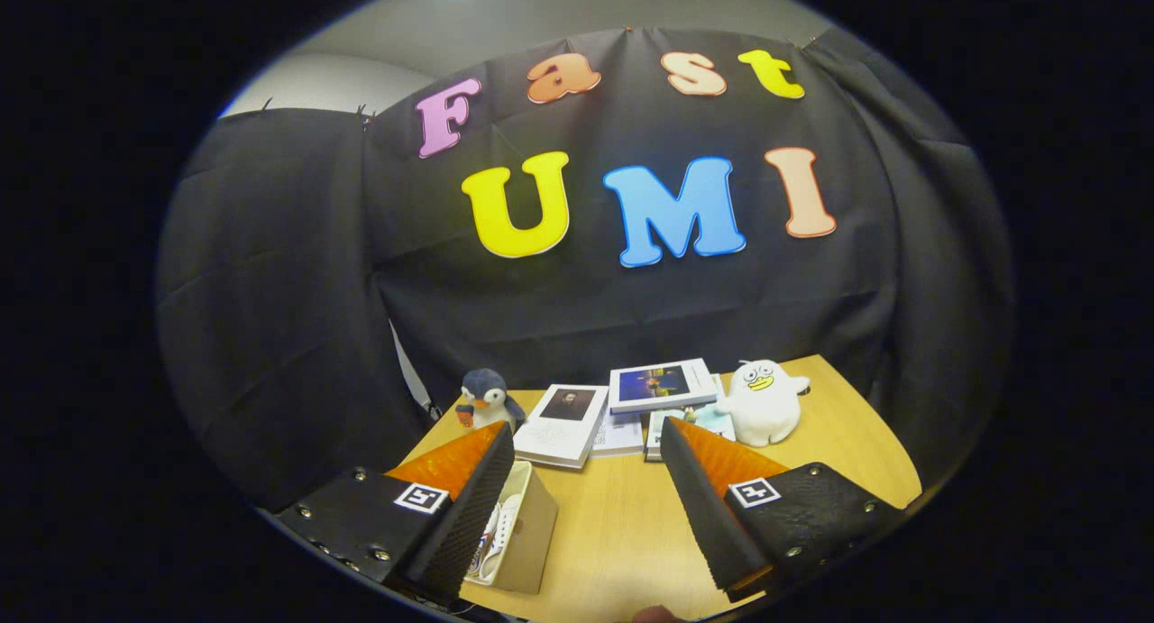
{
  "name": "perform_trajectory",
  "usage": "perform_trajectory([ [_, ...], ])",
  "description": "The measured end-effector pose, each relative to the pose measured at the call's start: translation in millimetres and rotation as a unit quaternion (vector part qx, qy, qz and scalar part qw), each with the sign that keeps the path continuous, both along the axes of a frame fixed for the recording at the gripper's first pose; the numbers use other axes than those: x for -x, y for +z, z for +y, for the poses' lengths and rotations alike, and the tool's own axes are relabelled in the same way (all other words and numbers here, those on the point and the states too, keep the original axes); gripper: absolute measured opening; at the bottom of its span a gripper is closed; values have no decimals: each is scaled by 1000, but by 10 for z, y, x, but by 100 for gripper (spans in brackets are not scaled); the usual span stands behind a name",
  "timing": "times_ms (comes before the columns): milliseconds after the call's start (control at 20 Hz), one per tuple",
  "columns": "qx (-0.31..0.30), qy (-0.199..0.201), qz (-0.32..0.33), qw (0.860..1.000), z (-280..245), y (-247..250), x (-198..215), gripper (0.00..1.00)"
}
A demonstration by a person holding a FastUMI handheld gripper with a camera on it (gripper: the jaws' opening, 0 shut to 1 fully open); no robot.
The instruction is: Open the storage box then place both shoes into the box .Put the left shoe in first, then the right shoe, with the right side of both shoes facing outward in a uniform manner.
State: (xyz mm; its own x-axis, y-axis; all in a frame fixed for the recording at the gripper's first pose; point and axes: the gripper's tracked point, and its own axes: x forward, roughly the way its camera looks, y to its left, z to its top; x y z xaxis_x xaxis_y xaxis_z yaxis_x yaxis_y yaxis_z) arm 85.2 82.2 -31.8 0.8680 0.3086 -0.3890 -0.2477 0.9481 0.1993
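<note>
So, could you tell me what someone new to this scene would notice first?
Probably the gripper, its fingers spread wide and holding nothing above the wooden table. Just ahead of the left finger stands an open storage box with a white shoe in it. Beyond the fingers, at the table's far edge, books lie between a penguin plush and a white duck plush.

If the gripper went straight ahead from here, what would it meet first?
The gripper is open over bare table. Straight ahead, it would probably meet the books first, though depth is unclear.
</note>
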Motion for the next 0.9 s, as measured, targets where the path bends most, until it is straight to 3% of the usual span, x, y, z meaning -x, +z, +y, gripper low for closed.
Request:
perform_trajectory([
  [300, 3, -40, -58, 998, -440, 288, 116, 98],
  [900, 24, -86, -82, 993, -891, 364, 275, 97],
])
